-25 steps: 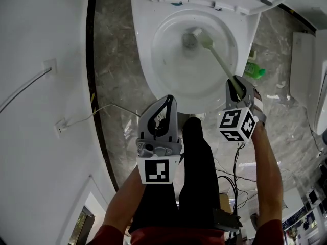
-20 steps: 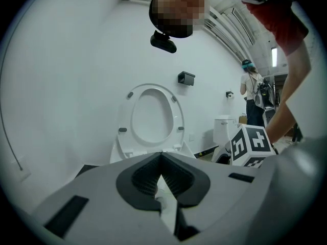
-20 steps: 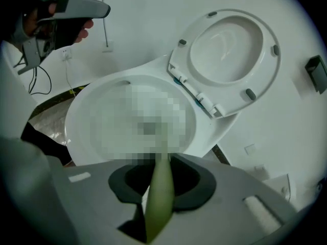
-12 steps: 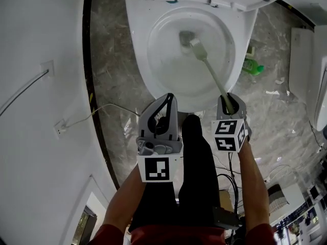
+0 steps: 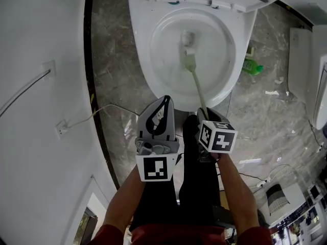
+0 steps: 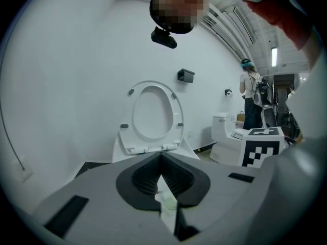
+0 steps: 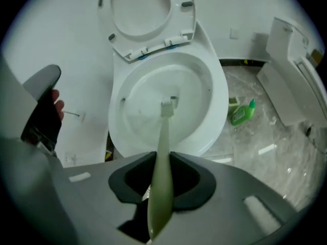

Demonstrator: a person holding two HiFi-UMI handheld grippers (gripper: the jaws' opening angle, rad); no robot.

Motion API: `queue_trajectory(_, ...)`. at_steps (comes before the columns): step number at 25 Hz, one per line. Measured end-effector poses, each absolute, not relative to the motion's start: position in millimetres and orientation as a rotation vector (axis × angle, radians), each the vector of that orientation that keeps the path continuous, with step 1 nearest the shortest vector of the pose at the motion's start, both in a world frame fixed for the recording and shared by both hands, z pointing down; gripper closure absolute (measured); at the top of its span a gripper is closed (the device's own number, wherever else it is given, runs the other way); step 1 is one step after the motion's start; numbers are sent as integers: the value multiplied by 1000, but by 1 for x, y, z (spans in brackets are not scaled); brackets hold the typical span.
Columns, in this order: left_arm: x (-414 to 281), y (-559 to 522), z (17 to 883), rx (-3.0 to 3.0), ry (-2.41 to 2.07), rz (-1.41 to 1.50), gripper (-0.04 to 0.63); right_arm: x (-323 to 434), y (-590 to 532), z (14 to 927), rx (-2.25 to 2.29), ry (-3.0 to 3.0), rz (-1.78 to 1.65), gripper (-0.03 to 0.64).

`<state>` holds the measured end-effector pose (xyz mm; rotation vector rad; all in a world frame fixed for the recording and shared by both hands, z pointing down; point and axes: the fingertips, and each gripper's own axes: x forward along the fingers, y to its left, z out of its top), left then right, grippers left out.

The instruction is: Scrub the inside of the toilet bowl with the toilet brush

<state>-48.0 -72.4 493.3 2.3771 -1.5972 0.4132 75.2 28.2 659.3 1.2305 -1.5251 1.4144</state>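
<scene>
**Head view:** my right gripper (image 5: pixel 203 114), jaws clamped on the handle, drives the pale-green long-handled plastic toilet brush (image 5: pixel 196 84) into the white ceramic toilet bowl (image 5: pixel 148 55). The bristles sit by the drain at the bowl's back-centre. Beside it my left gripper (image 5: pixel 164 102) hangs idle, just short of the bowl's front rim. A green squeeze bottle (image 5: pixel 253 67) lies on the marble floor off the bowl's right edge, and a white cable (image 5: pixel 102 108) trails at its left. Neither looks to be in the way.

**Left gripper view:** jaws pressed together w/ nothing held. The raised white seat (image 6: pixel 153 111) stands ahead. A second white toilet (image 6: pixel 229 132) and a person (image 6: pixel 250 100) are well back at right.

**Right gripper view:** both pads pinch the brush handle (image 7: pixel 160 180) low on its shaft, the head (image 7: pixel 167 106) deep in the bowl (image 7: pixel 220 103).

For a proper scrub, I'd judge the grip must stay firm so the handle can't twist. The bristles want pressing vs. the wall and sweeping round under the rim, not just at the drain. The front rim is the one obstacle, as the shaft could lever on it.
</scene>
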Motion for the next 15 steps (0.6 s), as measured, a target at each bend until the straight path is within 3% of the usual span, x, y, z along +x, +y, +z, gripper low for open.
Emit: queue_trajectory(15,-82,-76,496,2362,-1629,448,591,21,-35,682,1281,-1455,1921,522)
